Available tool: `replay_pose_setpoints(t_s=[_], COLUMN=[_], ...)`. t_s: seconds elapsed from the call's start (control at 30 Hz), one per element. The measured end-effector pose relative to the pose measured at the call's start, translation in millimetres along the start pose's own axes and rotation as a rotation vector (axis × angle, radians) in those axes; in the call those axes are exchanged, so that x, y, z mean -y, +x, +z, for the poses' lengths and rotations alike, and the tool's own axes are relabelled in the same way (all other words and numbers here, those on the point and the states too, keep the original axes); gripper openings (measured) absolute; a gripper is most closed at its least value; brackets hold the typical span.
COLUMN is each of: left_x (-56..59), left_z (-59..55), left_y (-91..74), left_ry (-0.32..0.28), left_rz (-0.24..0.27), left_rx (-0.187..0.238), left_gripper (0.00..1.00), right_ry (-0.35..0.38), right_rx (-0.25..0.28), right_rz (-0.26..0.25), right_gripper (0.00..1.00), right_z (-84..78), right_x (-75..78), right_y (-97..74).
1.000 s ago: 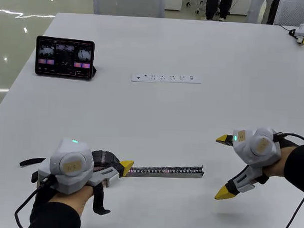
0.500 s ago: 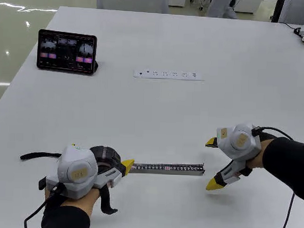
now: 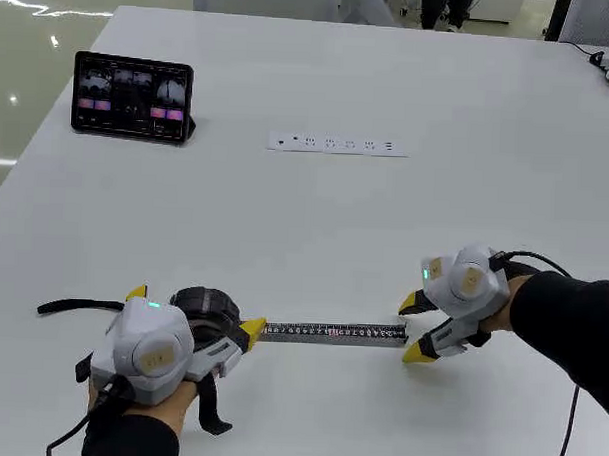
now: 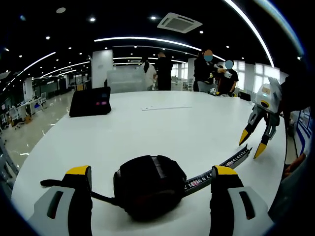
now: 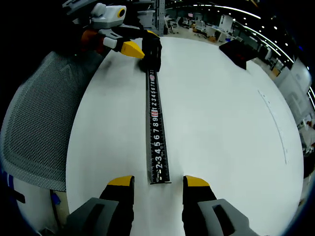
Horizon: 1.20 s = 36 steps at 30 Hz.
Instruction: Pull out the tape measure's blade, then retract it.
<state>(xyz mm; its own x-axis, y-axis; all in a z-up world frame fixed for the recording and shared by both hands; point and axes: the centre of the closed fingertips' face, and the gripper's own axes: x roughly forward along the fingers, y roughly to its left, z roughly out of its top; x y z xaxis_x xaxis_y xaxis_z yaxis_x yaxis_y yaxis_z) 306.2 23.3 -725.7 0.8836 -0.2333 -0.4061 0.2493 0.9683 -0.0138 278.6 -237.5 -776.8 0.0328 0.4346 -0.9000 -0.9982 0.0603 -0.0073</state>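
The right gripper (image 3: 408,332) had dropped within a second from a raised hover to the free end of the tape measure's blade (image 3: 331,334), which lay partly drawn out across the white table (image 3: 385,221). Its jaws stood moderately open on either side of the end hook (image 5: 160,181), holding nothing, and a grasp looked to be the next step. The left gripper (image 3: 195,311), jaws spread wide, bracketed the black tape measure case (image 4: 150,189) near the table's left edge without visibly clamping it.
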Motion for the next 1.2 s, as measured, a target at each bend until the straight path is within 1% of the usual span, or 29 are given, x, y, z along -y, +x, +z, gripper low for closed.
replay_pose_setpoints(t_s=[0.13, 0.2, 0.23, 0.4, 0.5, 0.53, 0.6, 0.63, 0.67, 0.77, 0.83, 0.9, 1.0, 1.03, 1.1, 1.17, 1.2], left_x=[-0.3, -0.5, -1.0, -4.6, -5.7, -5.8, -6.1, -5.8, -5.4, -6.1, -7.0, -7.9, -7.0, -4.6, -1.7, -5.0, -9.2], left_z=[-0.9, -1.2, -1.2, -2.7, -4.2, -4.8, -5.5, -6.4, -7.3, -9.8, -13.6, -17.6, -15.4, -14.6, -14.0, -15.3, -15.5], left_y=[3.0, 4.5, 5.0, 6.4, 7.2, 7.5, 7.9, 8.1, 8.2, 7.8, 8.4, 9.5, 10.7, 11.5, 13.0, 13.5, 12.7], left_ry=[-0.009, -0.010, -0.011, -0.027, -0.038, -0.041, -0.044, -0.047, -0.049, -0.059, -0.077, -0.102, -0.111, -0.116, -0.126, -0.132, -0.144], left_rz=[0.000, 0.001, 0.004, 0.019, 0.025, 0.027, 0.031, 0.033, 0.033, 0.042, 0.047, 0.055, 0.061, 0.055, 0.048, 0.066, 0.080], left_rx=[-0.008, -0.011, -0.011, -0.015, -0.020, -0.022, -0.023, -0.028, -0.031, -0.041, -0.055, -0.068, -0.058, -0.061, -0.063, -0.067, -0.068], left_gripper=[0.99, 0.99, 0.99, 0.99, 0.97, 0.96, 0.95, 0.94, 0.93, 0.87, 0.84, 0.79, 0.77, 0.75, 0.70, 0.68, 0.65], right_ry=[-0.010, -0.011, -0.012, -0.001, -0.004, -0.021, -0.022, -0.036, -0.041, -0.024, -0.018, 0.004, 0.004, -0.013, -0.006, 0.000, 0.005], right_rx=[-0.008, -0.023, -0.016, -0.021, -0.024, -0.027, -0.032, -0.044, -0.049, -0.061, -0.066, -0.067, -0.072, -0.082, -0.095, -0.110, -0.119], right_rz=[0.010, 0.011, 0.012, -0.001, 0.001, 0.006, 0.010, 0.012, 0.013, 0.018, 0.018, 0.018, 0.014, 0.011, 0.010, 0.010, 0.011], right_gripper=[0.31, 0.26, 0.26, 0.16, 0.15, 0.14, 0.12, 0.12, 0.12, 0.11, 0.11, 0.10, 0.10, 0.10, 0.10, 0.10, 0.10], right_z=[0.8, -1.9, -0.8, -2.2, -2.0, -1.6, -0.7, -1.0, -0.8, -0.8, -1.2, -1.4, -1.3, -1.1, -0.3, 0.0, -0.1], right_x=[-0.2, 0.4, 0.5, 5.1, 5.6, 4.5, 2.9, 2.2, 1.6, 2.3, 2.0, 1.9, 1.1, 0.5, 1.0, 1.3, 2.3], right_y=[2.4, 3.8, 3.3, 2.9, 3.4, 3.7, 4.4, 4.9, 5.0, 5.4, 5.3, 5.2, 5.3, 5.6, 6.2, 5.9, 5.9])
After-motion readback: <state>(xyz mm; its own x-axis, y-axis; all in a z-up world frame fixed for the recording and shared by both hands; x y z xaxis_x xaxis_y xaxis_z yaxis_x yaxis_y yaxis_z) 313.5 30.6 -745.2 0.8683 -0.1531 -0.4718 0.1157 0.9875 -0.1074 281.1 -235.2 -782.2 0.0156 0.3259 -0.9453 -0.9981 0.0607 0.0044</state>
